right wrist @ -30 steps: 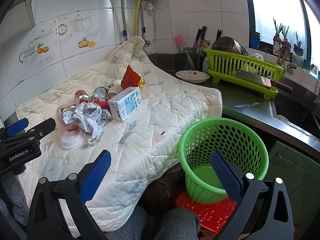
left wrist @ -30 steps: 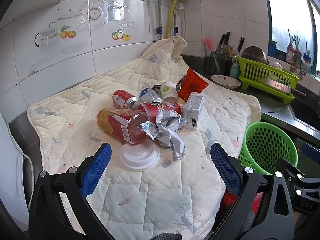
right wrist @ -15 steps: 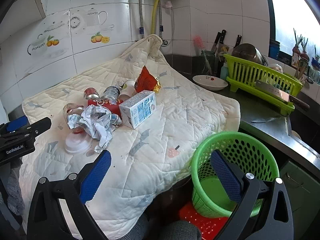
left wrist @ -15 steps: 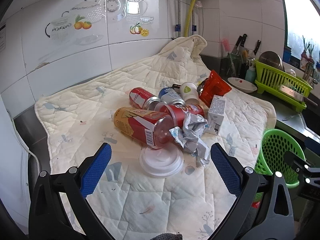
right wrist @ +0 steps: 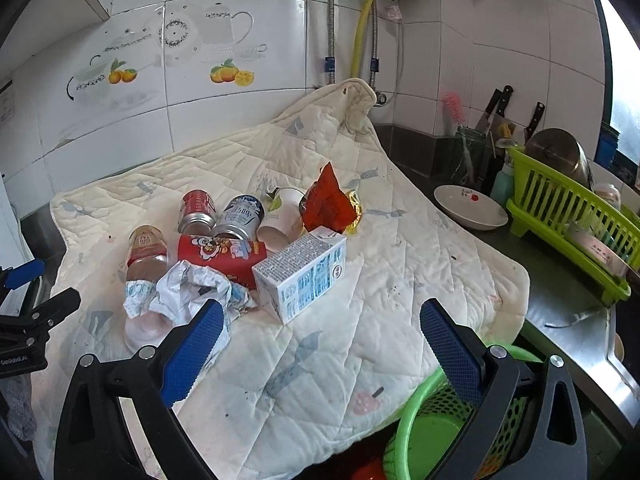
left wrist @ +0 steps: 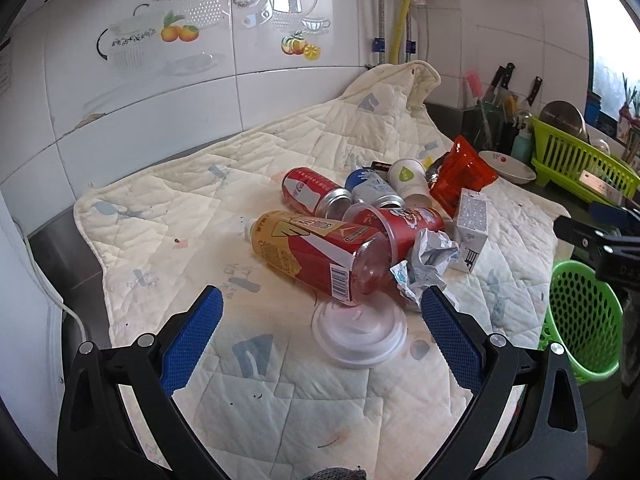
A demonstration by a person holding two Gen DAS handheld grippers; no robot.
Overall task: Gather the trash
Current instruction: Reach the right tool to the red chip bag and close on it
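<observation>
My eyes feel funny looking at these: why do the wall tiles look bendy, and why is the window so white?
Left wrist view: the fisheye lens curves the wall tiles, and daylight washes out the window. Right wrist view: the same bending, black corners, and glare at the window; the trash stays sharp.

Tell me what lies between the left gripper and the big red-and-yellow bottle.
Only the white plastic lid lies on the quilt between the open left gripper and the bottle, just under the bottle's base end. The crumpled paper sits to the right, against that end, near the right fingertip.
</observation>
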